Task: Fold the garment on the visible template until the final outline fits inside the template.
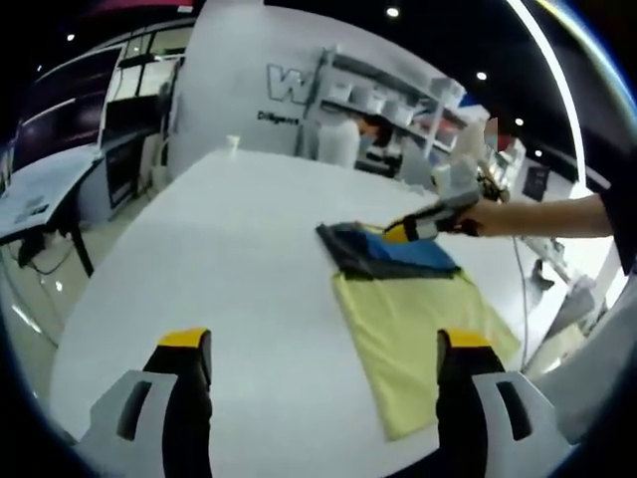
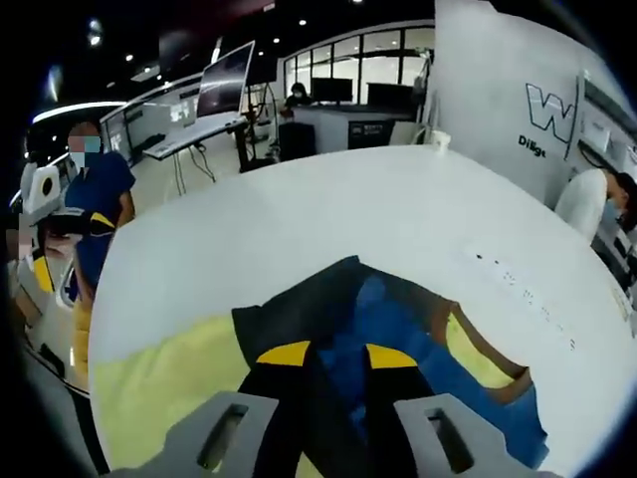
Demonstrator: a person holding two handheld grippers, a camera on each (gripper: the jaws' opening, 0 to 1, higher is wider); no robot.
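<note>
You're well along: the garment [image 1: 386, 250] is a small bundle of soft dark-and-blue cloth at the far end of the flat yellow template [image 1: 423, 339], near the white table's [image 1: 229, 279] right edge. Your right gripper [image 2: 325, 356] looks clamped on it; the left gripper [image 1: 325, 344] hangs apart, empty. What's left: tidy the edges.

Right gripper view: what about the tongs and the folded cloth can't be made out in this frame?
- Right tongs: whether they pinch the dark grey and blue folded garment; tips lie over the fabric.
- Pale yellow rectangular template: near edge cut off by the tongs' grey body.
- Left gripper view: the garment's far edge is hidden by the right tongs.
</note>
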